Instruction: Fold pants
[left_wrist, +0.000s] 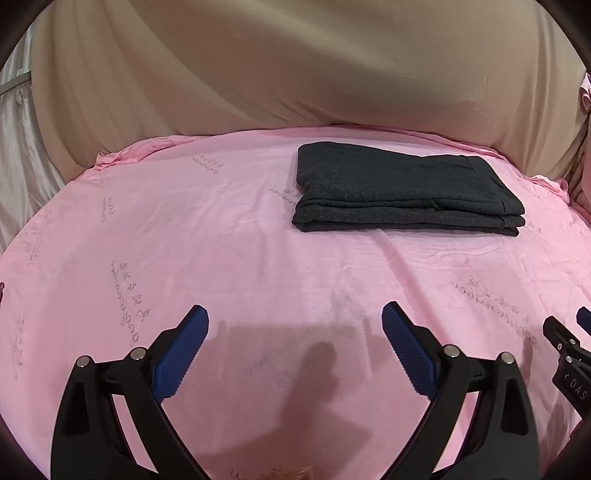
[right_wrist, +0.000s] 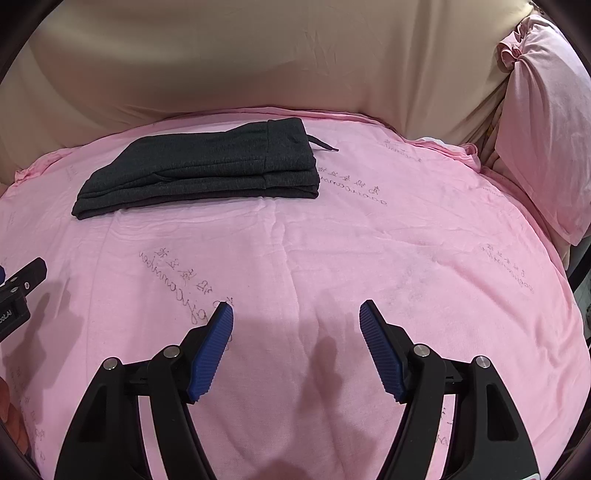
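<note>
L wrist view: left gripper (left_wrist: 295, 325), black frame w/ blue ribbed pads, jaws spread wide, nothing between them. It hangs over the pink printed bedsheet (left_wrist: 184, 240), well apart from the dark grey knit pants (left_wrist: 402, 188). Pants lie as a compact rectangular stack, several layers visible at the near edge, toward the far side of the bed, right of centre in this view. Beige draped cloth (left_wrist: 295, 55) behind the bed. Tip of the other tool shows at the right edge.

R wrist view: right gripper (right_wrist: 296, 321), same build, jaws also wide, empty, over bare sheet. Same folded stack (right_wrist: 207, 166) sits far-left here, layers roughly squared up, waistband end to the right w/ a thin dark drawstring (right_wrist: 325, 146) poking out onto the sheet. Pink pillow (right_wrist: 546, 122) at right, clear of the pants.

Judgement: folding looks done, or v. nearly; this reads as the release/back-off stage. Next move, if any: tuck the stray drawstring, maybe square the slightly offset layers at the near-left corner. Needs a light pinch only, low approach, so the stack isn't dragged apart.
</note>
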